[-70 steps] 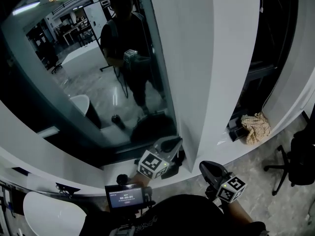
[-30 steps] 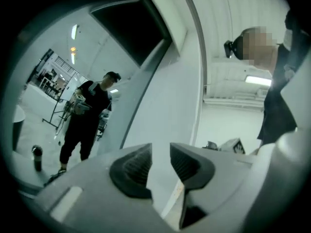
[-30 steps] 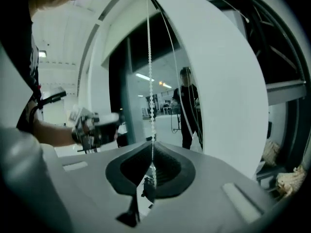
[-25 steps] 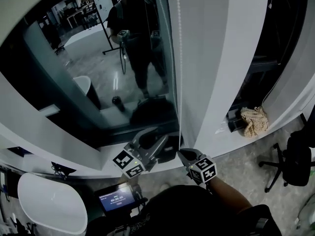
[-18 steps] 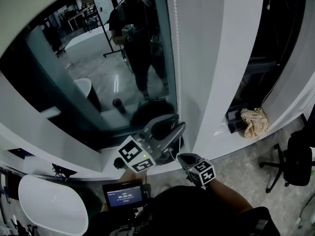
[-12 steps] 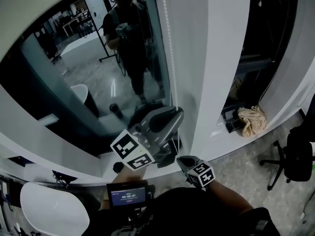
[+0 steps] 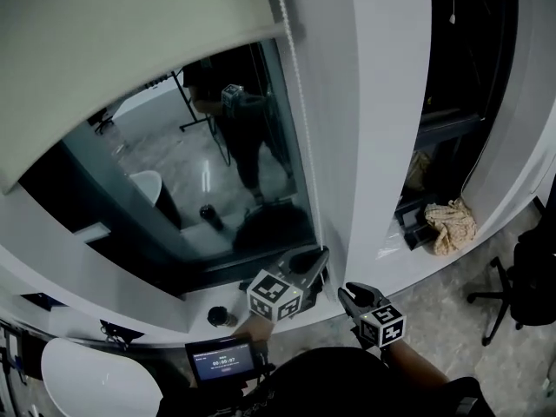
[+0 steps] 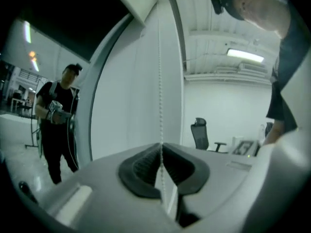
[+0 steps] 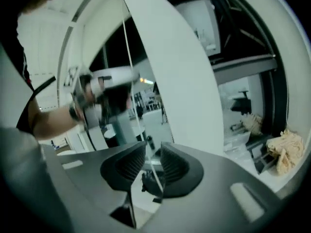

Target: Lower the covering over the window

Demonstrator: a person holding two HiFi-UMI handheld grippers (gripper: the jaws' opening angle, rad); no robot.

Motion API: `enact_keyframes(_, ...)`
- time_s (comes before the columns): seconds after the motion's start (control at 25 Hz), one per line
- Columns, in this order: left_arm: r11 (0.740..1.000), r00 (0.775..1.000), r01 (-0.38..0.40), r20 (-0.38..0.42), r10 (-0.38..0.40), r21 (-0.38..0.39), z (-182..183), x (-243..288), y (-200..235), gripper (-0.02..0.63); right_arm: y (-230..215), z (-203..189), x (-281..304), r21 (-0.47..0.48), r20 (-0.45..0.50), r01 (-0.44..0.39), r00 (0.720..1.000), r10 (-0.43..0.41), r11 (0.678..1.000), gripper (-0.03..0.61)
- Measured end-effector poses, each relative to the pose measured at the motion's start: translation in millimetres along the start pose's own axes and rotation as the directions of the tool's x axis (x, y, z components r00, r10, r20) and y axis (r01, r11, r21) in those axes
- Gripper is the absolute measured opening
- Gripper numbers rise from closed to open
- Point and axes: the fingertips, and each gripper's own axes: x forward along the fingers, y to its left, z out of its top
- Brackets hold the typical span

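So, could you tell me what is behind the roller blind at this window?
Below the roller blind, bare glass shows, mirroring a person and a lit floor. Higher up the blind covers the pane, so nothing behind it can be seen.

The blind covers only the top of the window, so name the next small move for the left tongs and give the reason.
Probably draw the left tongs straight down a little, if this strand is the lowering one. Their jaws have just been closing and now pinch the bead chain, while the blind hangs only over the top of the window. The right tongs stand open.
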Motion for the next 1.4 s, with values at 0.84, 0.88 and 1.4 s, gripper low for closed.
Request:
enact_keyframes(0.84, 0.964, 0.936, 0.053, -0.324, -0.138, -0.259, -210, -21, -66, 0.012, 132, 327, -76, -0.363, 0.535, -0.016, 0.815, 0.223, 0.932, 0.017)
enact_keyframes(0.88, 0.964, 0.936, 0.066, -0.319, -0.15, -0.259, -209, -24, -67, 0.014, 133, 326, -78, -0.387, 0.542, 0.004, 0.81, 0.224, 0.922, 0.017)
enact_keyframes(1.4, 0.985, 0.998, -0.045, 0.025, 0.05, -0.168, -113, -96, -13, 0.184, 72, 247, -47, -0.448, 0.357, 0.088, 0.93, 0.088, 0.89, 0.015)
